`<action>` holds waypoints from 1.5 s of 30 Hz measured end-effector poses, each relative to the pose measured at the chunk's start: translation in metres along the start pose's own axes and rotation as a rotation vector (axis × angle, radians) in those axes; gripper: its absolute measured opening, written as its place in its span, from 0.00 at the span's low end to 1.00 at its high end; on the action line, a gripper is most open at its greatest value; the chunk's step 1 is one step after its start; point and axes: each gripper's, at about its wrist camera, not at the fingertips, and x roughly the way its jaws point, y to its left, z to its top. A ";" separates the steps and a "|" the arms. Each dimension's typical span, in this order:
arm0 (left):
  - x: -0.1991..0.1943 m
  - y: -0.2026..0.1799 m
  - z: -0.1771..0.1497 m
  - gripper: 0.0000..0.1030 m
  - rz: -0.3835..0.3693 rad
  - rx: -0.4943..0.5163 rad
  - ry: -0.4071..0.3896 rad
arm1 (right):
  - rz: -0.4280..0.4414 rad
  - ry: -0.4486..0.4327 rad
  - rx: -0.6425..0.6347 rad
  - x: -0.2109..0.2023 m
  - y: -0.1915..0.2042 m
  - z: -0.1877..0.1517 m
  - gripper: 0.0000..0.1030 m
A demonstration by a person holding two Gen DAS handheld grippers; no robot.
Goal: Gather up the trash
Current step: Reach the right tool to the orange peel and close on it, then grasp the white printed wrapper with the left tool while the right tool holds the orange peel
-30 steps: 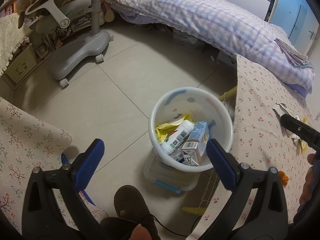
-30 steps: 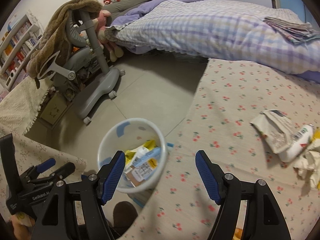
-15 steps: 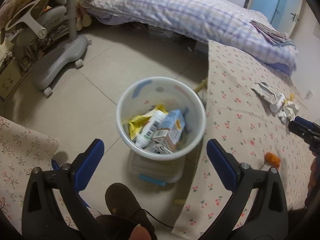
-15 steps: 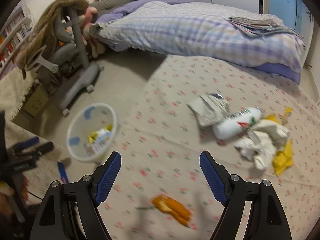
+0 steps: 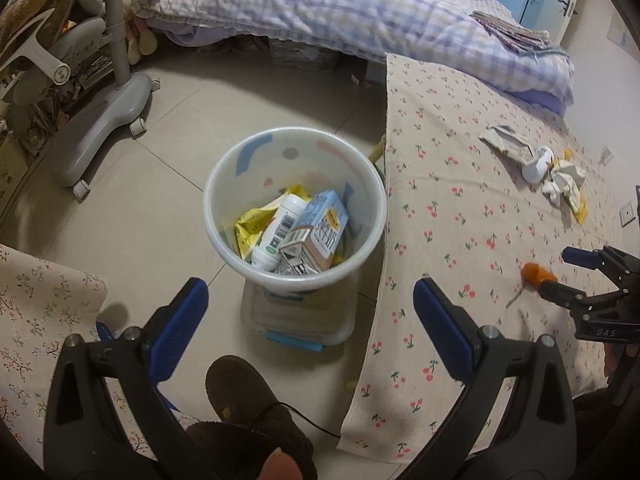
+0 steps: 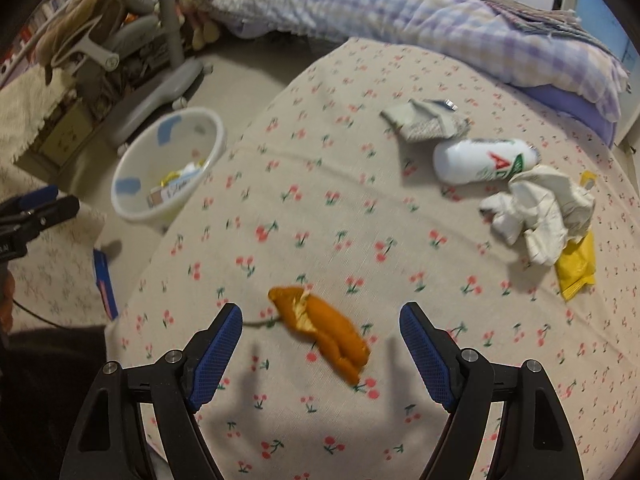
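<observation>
A white bin stands on the floor beside the cherry-print table. It holds a milk carton, a white bottle and a yellow wrapper. My left gripper is open and empty just in front of the bin. My right gripper is open and empty over the table, with an orange peel lying between its fingers. Farther right on the table lie a white bottle, crumpled paper, a yellow wrapper and a grey flattened packet.
The bin sits on a clear plastic box. A grey chair base stands on the floor to the left. A bed with a checked quilt runs along the back. A second floral cloth and my shoe are near the left gripper.
My right gripper has swung from the bin to the table and come down over the orange peel. My left gripper has stayed open before the bin, turning slightly right.
</observation>
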 end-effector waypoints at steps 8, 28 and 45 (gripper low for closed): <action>0.002 -0.002 -0.009 0.99 -0.007 0.017 0.021 | -0.045 0.055 -0.033 0.028 0.003 -0.010 0.80; -0.002 -0.023 0.000 0.99 -0.063 0.008 0.019 | -0.087 0.011 -0.069 0.022 0.014 0.006 0.23; -0.001 -0.118 0.028 0.99 -0.152 0.055 -0.002 | -0.120 -0.087 0.165 -0.038 -0.087 -0.007 0.23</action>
